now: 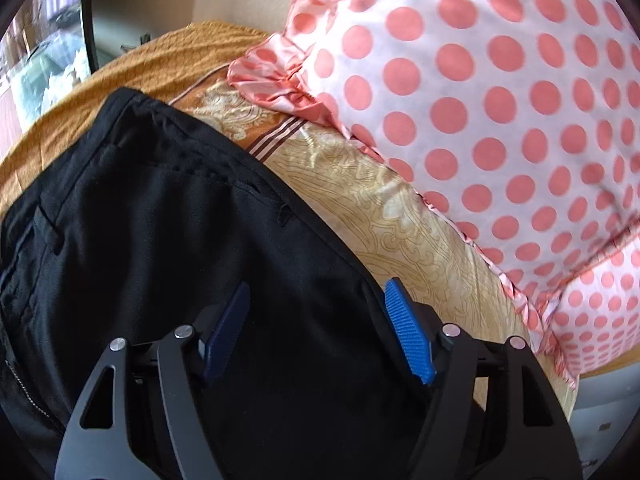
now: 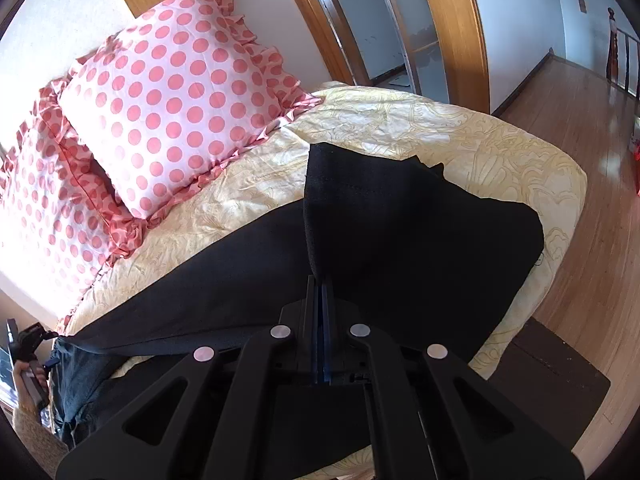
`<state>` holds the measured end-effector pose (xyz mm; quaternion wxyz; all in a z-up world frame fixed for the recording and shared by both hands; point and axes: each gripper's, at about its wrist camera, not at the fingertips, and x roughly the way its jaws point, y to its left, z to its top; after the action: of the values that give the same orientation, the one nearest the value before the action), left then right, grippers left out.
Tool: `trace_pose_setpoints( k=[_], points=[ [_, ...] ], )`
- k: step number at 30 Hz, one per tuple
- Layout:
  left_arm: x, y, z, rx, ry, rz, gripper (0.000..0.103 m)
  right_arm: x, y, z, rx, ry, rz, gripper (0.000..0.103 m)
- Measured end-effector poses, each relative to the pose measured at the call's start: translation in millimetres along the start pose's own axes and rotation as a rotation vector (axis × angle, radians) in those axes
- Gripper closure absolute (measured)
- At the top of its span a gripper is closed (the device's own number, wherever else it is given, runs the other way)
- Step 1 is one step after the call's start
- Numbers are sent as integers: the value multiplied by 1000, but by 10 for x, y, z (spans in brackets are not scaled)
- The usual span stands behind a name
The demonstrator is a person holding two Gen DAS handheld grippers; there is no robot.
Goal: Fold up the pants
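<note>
Right tongs point(image 2: 320, 292) are clamped together on a raised edge of the black pants point(image 2: 400, 240), holding a flap of cloth up off the bed point(image 2: 500, 140). Left tongs point(image 1: 316, 320) stand wide apart, empty, hovering low over the waist end of the pants point(image 1: 160, 220), where the waistband and belt loops show, with a zipper at the picture's left edge.

The pants lie spread on the bed's yellow patterned cover, just beside two polka-dot pillows point(image 2: 172, 100). Their long axis seems to run from the waist under the left tongs to the lifted end in the right tongs, so the fold probably turns on carrying the held end along that line toward the waist. The right hand is the one placed to do that; the left is nearer the waist and could pin it.

Whether the lifted part is a leg hem I cannot tell. The near side of the pants is hidden behind the tongs' frames in both views.
</note>
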<state>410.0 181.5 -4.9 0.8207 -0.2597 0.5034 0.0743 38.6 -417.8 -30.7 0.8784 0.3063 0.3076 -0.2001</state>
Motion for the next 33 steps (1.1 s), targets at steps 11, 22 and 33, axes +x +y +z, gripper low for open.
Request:
trace_pose_setpoints(
  k=[11,22,33],
  points=[
    [-87,327,24,-162,-17,-85,95,-7,1,16,-38,-21,-19,102],
    [-1639,1029,-1012,-42,-259,-304,95,-121,-93,257,-39,-96,-31,102],
    [-1798,2011,-2199,-199,-288,-291,95,-152,-191,281,-32,-92,-51,102]
  ],
)
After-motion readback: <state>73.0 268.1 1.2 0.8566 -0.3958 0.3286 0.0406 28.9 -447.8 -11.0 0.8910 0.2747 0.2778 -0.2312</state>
